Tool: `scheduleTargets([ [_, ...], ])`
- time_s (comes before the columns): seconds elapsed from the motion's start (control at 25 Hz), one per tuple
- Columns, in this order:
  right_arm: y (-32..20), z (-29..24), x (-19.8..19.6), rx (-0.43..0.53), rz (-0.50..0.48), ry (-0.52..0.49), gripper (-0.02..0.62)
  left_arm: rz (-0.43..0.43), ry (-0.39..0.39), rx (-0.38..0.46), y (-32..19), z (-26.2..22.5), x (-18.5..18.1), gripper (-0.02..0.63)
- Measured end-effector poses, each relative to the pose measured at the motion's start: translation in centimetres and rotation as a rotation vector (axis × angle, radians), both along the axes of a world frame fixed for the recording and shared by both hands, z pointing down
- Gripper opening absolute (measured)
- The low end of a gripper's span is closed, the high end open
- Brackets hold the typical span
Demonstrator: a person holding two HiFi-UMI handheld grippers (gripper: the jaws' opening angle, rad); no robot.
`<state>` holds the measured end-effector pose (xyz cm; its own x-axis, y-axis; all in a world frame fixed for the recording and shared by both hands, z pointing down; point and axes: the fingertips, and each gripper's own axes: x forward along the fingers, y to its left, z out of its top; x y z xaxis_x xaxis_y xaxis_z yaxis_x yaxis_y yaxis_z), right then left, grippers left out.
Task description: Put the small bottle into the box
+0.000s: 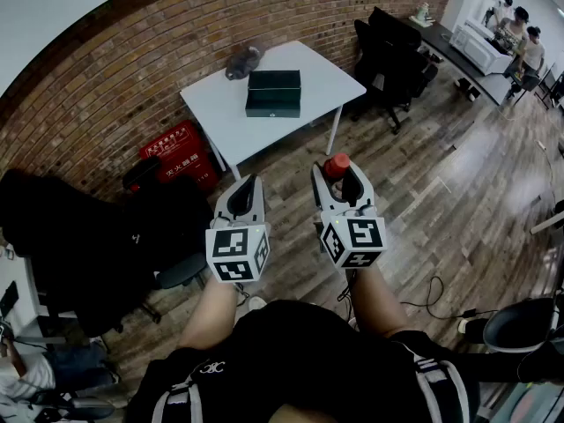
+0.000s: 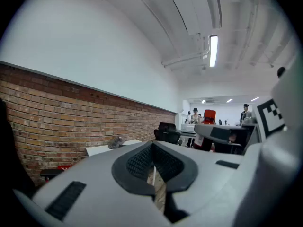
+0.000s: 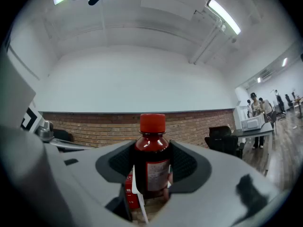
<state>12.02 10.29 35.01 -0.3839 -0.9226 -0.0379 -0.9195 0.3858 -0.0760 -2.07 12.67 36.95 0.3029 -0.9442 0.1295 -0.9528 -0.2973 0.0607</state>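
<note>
The pick-up is done. The bottle (image 1: 336, 165) is in the right claw (image 1: 338, 174), low in the middle of the head view and above the wooden floor. It is well apart from the box (image 1: 273, 92). The box lies on the white surface (image 1: 216, 104) in the upper middle of the frame, with a grey object (image 1: 242, 61) just beyond it near the brick wall.

What is left is most of the task: carrying the bottle across to the surface, bringing it over the box and letting it go inside. From above the box is dark with a flat top. It may be lidded, but I cannot tell, so it may need opening first.

In the right gripper view the pads (image 3: 185, 164) press on the dark body of the bottle (image 3: 152, 160) from both sides, so this claw is closed on it. The bottle stands upright with its long axis vertical. Its red cap points to the top of the frame and its label faces the camera.

The left claw (image 1: 247, 188) is at lower centre-left of the head view. In its own view the left claw (image 2: 154, 162) has its pads drawn together with nothing between them.
</note>
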Motion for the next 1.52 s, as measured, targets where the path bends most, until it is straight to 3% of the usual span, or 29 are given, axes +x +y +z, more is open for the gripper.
scheduleTargets([
  [0.4,0.3,-0.1,-0.7,-0.002,-0.033,-0.032,0.215,0.009,-0.017,0.005,0.1,-0.1,0.1,0.003],
  [0.84,0.8,0.1,-2.0,-0.015,-0.039,-0.013,0.216,0.019,0.025,-0.006,0.5,0.1,-0.9,0.003],
  [1.52,0.6,1.1,-7.1,-0.048,0.010,-0.002,0.216,0.098,0.013,-0.016,0.0,1.6,-5.4,0.003],
])
